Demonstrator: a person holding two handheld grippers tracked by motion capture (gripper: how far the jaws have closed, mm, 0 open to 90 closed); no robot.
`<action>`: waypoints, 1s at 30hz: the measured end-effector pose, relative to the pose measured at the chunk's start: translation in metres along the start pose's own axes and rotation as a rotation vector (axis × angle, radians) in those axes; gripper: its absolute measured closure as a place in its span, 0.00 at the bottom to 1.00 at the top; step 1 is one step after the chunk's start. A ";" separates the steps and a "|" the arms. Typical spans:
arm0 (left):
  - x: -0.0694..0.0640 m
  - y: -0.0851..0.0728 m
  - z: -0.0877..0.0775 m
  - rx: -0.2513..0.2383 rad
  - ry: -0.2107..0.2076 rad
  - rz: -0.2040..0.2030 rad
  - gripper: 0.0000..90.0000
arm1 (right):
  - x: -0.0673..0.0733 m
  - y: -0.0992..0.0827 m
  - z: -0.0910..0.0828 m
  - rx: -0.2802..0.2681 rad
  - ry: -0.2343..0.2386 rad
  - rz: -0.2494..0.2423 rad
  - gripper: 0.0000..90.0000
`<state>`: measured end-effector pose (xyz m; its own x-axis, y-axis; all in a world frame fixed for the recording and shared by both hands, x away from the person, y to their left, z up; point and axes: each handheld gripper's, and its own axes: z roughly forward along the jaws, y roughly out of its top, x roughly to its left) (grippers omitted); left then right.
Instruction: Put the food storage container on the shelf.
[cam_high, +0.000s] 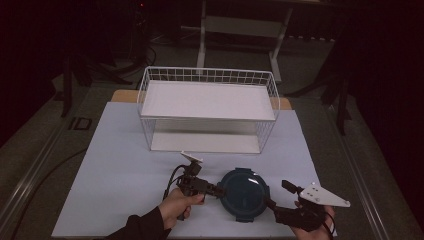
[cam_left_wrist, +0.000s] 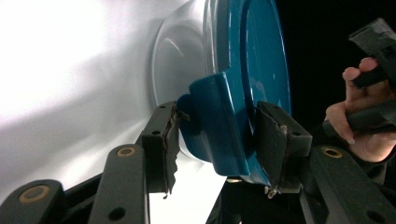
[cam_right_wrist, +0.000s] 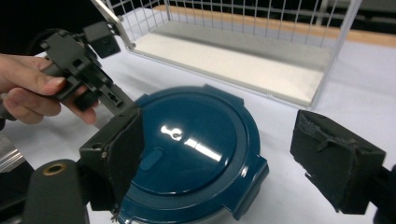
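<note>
The blue lidded container is sitting on the near part of the white worktop, between the two grippers and well in front of the wire basket. It is lying flat with its glossy lid facing up; being round, it is showing no long axis, only short latch tabs sticking out around its rim. In the left gripper view the container's clear lower bowl is washing out against the bright worktop, and its far edge is being cut off by the frame. The high view is dim, so the jaw tips are hard to make out there.

The left gripper is coming in level from the left, its hand wrapping the handle, and its jaws are clamping one blue latch tab, with both pads pressing on it. The right gripper is reaching in from the near right, angled toward the container. Its jaws are standing apart, one over the lid's near edge and the other off to the side, gripping nothing.
</note>
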<state>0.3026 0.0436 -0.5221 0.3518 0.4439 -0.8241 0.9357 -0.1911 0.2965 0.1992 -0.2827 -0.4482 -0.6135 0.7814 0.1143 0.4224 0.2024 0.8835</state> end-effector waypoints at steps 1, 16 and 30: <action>-0.002 0.000 0.000 0.000 -0.001 0.010 0.58 | -0.002 0.000 0.000 0.010 0.009 0.018 0.22; -0.015 -0.012 -0.006 -0.004 0.025 0.162 0.62 | -0.042 -0.022 0.017 0.197 0.207 0.344 0.44; -0.019 -0.021 -0.008 -0.029 0.038 0.218 0.63 | -0.057 -0.038 0.028 0.298 0.374 0.533 0.60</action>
<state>0.2761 0.0460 -0.5092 0.5460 0.4276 -0.7204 0.8376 -0.2614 0.4797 0.2365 -0.3187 -0.5013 -0.4383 0.5749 0.6909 0.8597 0.0438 0.5090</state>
